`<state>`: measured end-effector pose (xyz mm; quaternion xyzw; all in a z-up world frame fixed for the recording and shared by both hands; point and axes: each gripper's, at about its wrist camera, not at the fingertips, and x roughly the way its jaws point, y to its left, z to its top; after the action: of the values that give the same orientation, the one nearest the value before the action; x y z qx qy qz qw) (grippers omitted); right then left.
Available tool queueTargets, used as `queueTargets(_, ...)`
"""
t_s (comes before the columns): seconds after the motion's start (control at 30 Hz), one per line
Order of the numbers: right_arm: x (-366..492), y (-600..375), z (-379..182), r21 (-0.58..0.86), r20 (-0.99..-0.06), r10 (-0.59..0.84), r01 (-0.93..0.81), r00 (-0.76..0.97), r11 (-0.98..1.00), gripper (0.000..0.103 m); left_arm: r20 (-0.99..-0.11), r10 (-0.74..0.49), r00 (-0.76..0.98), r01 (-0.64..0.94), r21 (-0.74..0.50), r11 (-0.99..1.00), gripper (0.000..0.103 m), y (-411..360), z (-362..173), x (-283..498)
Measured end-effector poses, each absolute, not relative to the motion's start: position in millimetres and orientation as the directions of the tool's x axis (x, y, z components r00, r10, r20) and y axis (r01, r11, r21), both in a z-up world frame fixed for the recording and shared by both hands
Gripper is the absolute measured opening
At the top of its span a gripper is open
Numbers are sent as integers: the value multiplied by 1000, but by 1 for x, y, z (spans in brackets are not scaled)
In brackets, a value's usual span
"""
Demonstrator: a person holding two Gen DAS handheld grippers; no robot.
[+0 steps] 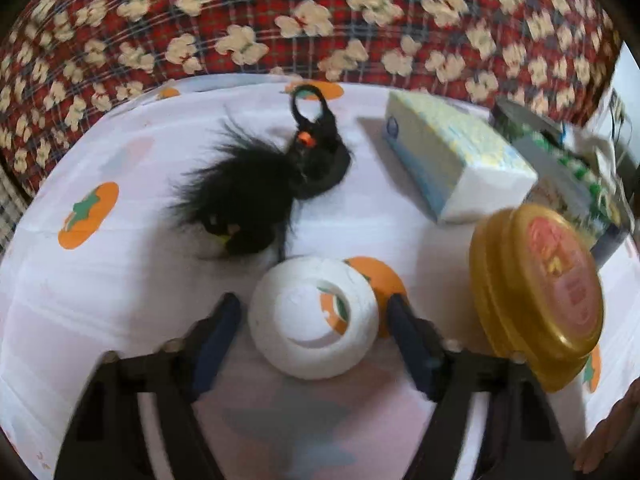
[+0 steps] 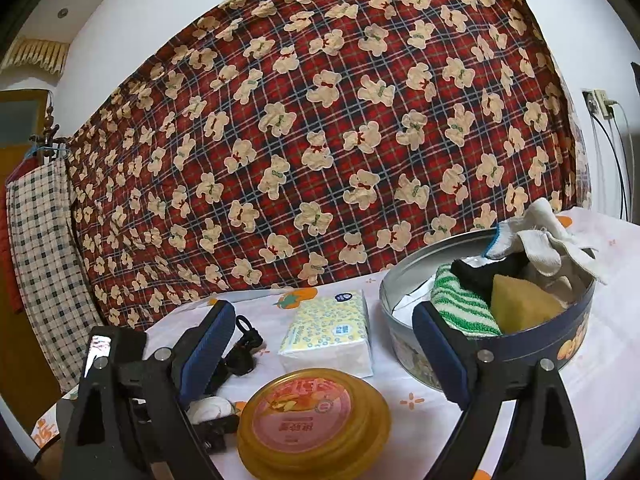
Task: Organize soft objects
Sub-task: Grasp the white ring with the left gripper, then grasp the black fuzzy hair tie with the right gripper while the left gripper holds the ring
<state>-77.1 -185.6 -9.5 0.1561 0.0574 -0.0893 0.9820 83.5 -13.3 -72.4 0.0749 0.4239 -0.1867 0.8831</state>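
Beside the yellow lid (image 1: 540, 296), the left gripper (image 1: 314, 316) straddles a white ring (image 1: 314, 318), fingers apart, while only the right wrist view shows the open-jawed right gripper (image 2: 324, 344) and cloth-filled tin (image 2: 520, 344).

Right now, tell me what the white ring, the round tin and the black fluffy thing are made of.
White ring: likely foam, matte and slightly pitted. Round tin: metal, shiny silver inner wall, printed outside. Black fluffy thing: long synthetic-looking fur, wispy strands; exact fibre unclear.
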Motion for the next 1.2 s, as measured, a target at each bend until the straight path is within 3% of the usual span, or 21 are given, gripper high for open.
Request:
queueTargets(0.17, -77, -185, -10, 294, -139, -158, 193, 978, 936, 92, -744, -360, 563, 364, -168, 916, 63, 11, -69, 84)
queueTargets(0.4, -73, -179, -7, 258, -158, -154, 191, 975, 947, 92, -669, -391, 631, 366, -188, 911, 63, 42, -55, 62)
queueTargets(0.7, -40, -127, 1, 219, -159, -31, 66, 987, 973, 92, -477, -241, 845, 119, -272, 955, 63, 126, -20, 65)
queueTargets(0.8, -16, -105, 5, 216, -180, 15, 25, 984, 976, 92, -403, -125, 907, 29, -236, 971, 63, 136, -7, 76)
queueTargets(0.93, 28, -79, 2, 215, -261, 52, 6, 964, 977, 90, -345, -10, 938, -63, -201, 978, 63, 143, -3, 97)
queueTargets(1.03, 62, -74, -8, 273, -339, 64, 33, 939, 961, 80, -337, 18, 941, -93, -208, 974, 63, 146, -8, 112)
queueTargets(1.2, 106, -70, -28, 262, -455, 9, 124, 890, 957, 76, -333, 37, 942, -116, -221, 968, 63, 153, -17, 119)
